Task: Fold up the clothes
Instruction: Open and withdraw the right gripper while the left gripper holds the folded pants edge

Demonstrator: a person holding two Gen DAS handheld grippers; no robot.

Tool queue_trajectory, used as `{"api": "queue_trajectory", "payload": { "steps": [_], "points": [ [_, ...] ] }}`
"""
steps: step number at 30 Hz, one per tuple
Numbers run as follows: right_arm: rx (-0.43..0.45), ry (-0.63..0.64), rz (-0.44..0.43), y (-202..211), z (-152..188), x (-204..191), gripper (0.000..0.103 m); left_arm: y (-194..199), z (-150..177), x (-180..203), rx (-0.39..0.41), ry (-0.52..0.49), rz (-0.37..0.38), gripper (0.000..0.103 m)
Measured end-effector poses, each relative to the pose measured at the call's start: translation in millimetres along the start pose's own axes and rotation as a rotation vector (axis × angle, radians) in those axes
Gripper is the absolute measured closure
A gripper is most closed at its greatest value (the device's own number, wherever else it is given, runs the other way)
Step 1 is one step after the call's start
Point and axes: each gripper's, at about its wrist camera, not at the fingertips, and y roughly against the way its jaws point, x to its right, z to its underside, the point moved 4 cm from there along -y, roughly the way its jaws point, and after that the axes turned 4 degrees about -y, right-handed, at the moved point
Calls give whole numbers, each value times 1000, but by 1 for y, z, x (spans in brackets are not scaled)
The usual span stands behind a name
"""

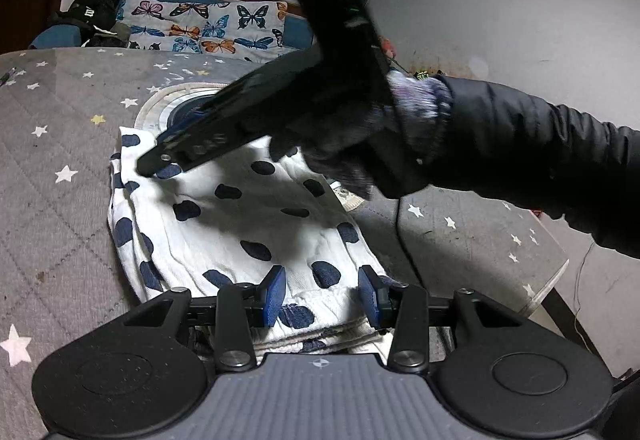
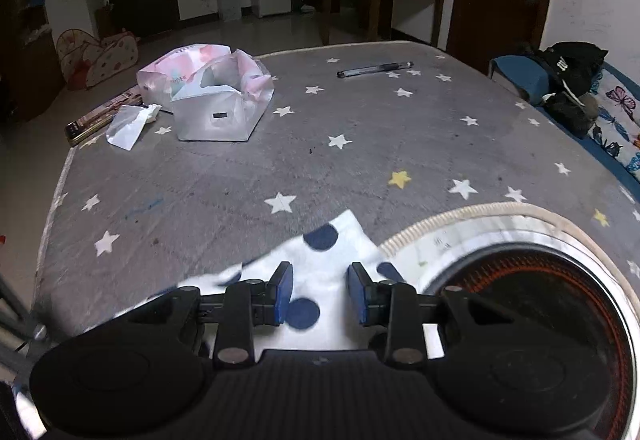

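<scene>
Quilted star-print table; soft, seemingly folded spotted garment.

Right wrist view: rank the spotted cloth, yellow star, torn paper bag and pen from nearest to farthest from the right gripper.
1. Spotted cloth, directly under the open jaws of the right gripper.
2. Yellow star, ahead and slightly right.
3. Torn paper bag, far left.
4. Pen, at the far edge, ahead.
</scene>
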Motion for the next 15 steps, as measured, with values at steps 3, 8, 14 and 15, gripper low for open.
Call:
{"api": "queue_trajectory", "payload": {
  "steps": [3,8,14,15],
  "points": [
    [-2,-2,1,-13,-6,1,73,-1,0,-1,0,8,3,59],
    [11,-10,5,-6,-7,3,72,0,0,1,0,13,-3,56],
    [29,0,18,17,-2,4,69,7,-2,2,17,14,-25,50],
    [32,2,20,21,-2,4,69,9,-3,1,23,14,-31,49]
  ]
}}
